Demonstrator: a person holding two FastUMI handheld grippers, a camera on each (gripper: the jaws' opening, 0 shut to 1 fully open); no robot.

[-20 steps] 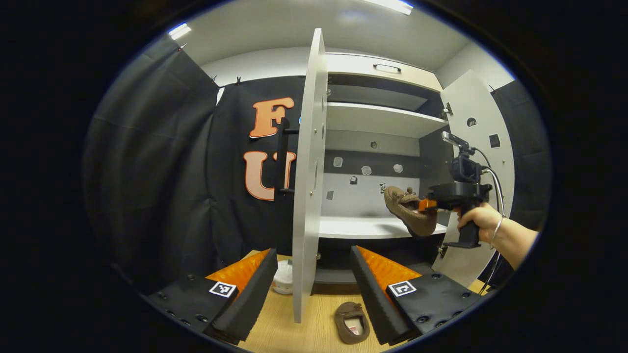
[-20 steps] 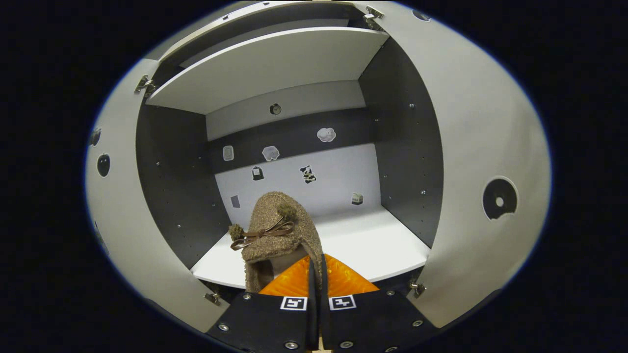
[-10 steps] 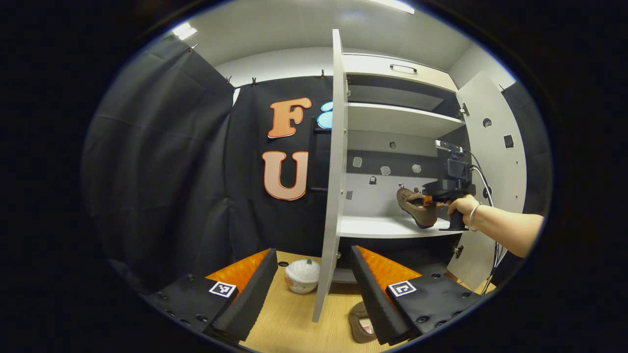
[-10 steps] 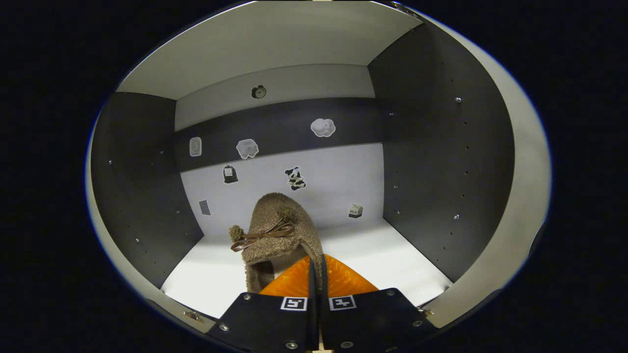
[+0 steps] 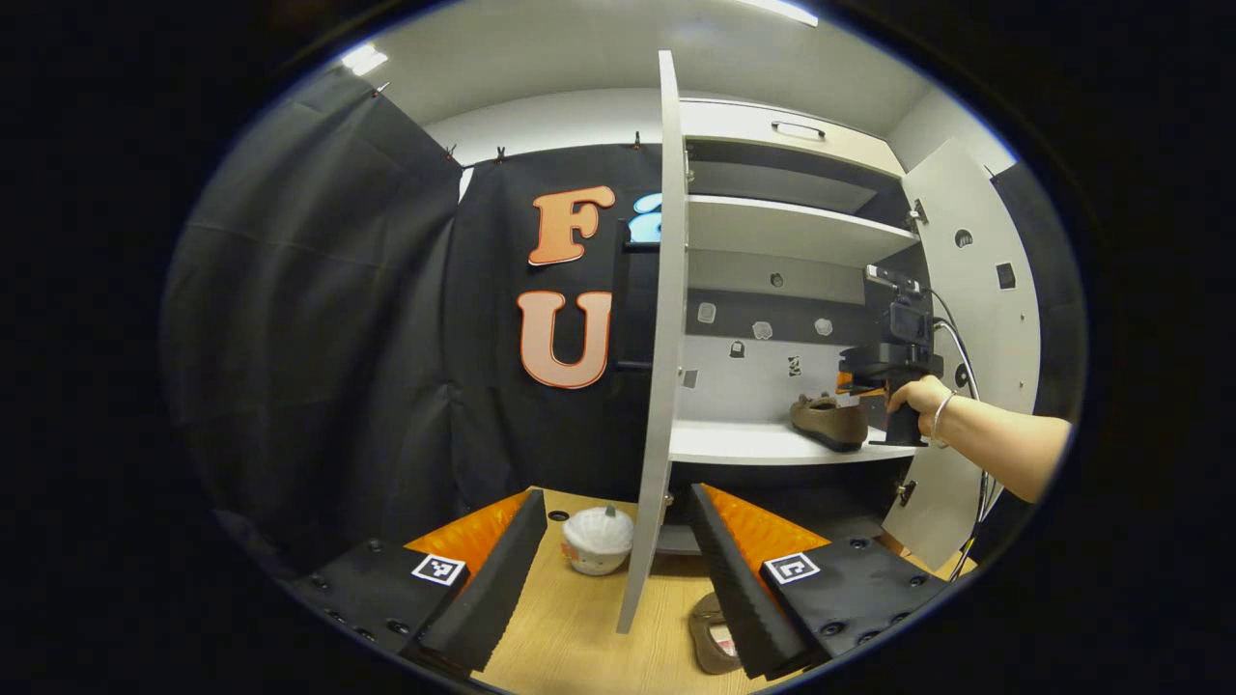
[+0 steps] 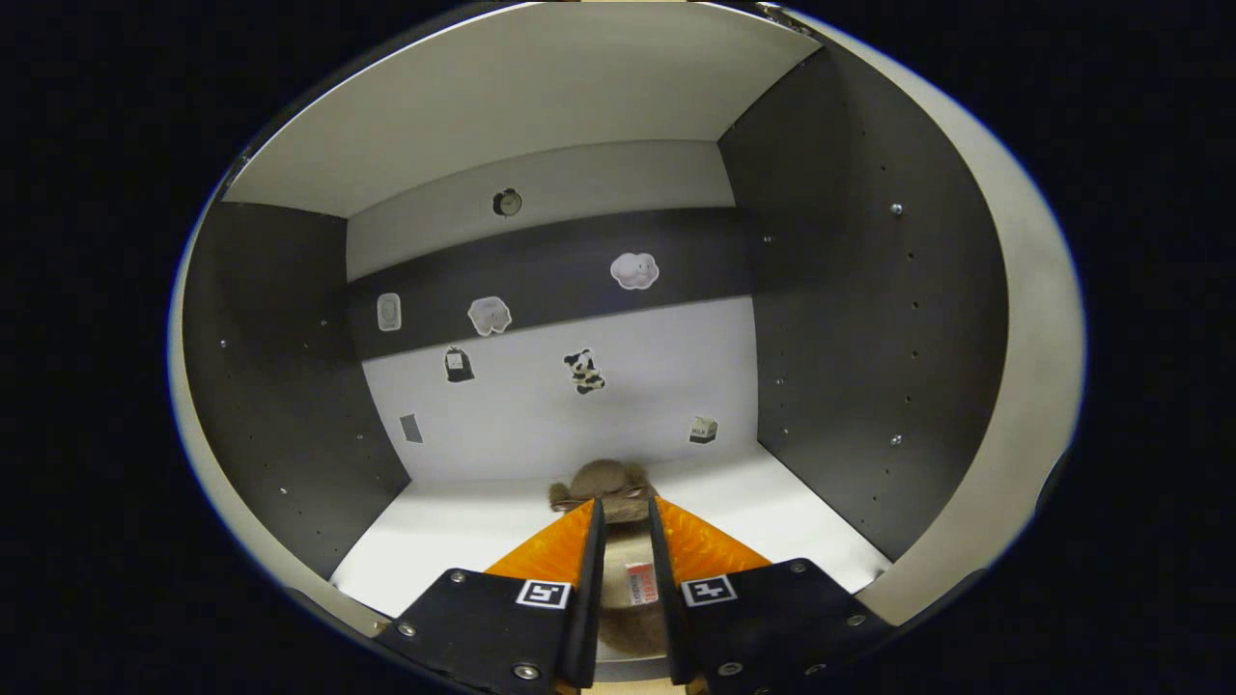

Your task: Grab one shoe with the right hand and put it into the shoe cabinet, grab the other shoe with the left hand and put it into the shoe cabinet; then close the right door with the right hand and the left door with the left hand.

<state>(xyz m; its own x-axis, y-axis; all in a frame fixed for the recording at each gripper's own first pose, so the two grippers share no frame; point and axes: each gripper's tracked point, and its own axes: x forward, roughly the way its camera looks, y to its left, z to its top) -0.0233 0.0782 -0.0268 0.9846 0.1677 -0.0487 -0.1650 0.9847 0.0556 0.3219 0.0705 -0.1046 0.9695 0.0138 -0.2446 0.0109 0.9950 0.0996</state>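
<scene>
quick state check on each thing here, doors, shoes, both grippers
left door: open
right door: open
brown shoe: lying on the cabinet shelf
second shoe: on the floor
right gripper: jaws parted, straddling the shoe
left gripper: open, empty

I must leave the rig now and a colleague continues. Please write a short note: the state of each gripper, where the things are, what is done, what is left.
Right gripper: open, fingers either side of the first shoe, which lies flat on the cabinet's white shelf.
Left gripper: open, empty, low in front of the cabinet.
Second shoe: on the wooden floor, by the left gripper's right finger.
Left door and right door: both open.
Done: first shoe set on the shelf.
Left: draw the right gripper back, put in the second shoe with the left, close right door, then left door.
</scene>
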